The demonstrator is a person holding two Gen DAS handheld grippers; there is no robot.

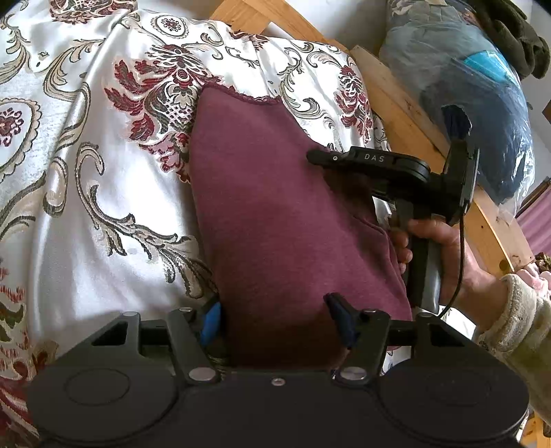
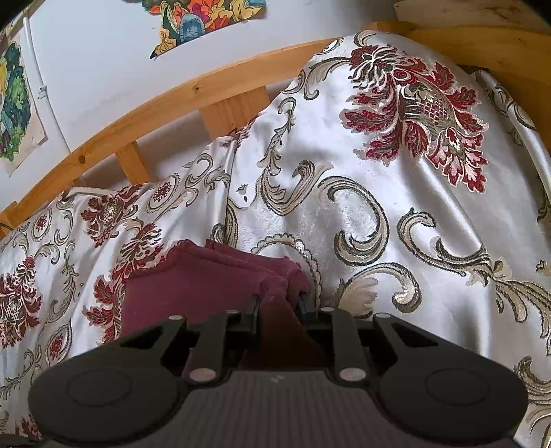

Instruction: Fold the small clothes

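Observation:
A maroon knit garment [image 1: 275, 213] with a scalloped edge lies on the patterned bedspread [image 1: 69, 172]. My left gripper [image 1: 275, 320] stands wide open at the garment's near edge, which runs between its fingers. The right gripper [image 1: 372, 169] reaches in from the right in the left wrist view, its fingers together on the garment's right side. In the right wrist view the right gripper [image 2: 279, 306] is shut on a bunched fold of the garment [image 2: 206, 275], with cloth pinched between its pads.
A wooden bed rail [image 1: 413, 113] runs along the far side, with a plastic-wrapped blue bundle [image 1: 482, 103] behind it. The wooden frame [image 2: 172, 103] and a wall with colourful pictures [image 2: 206, 20] show in the right wrist view. The bedspread [image 2: 378, 206] rises in a hump at right.

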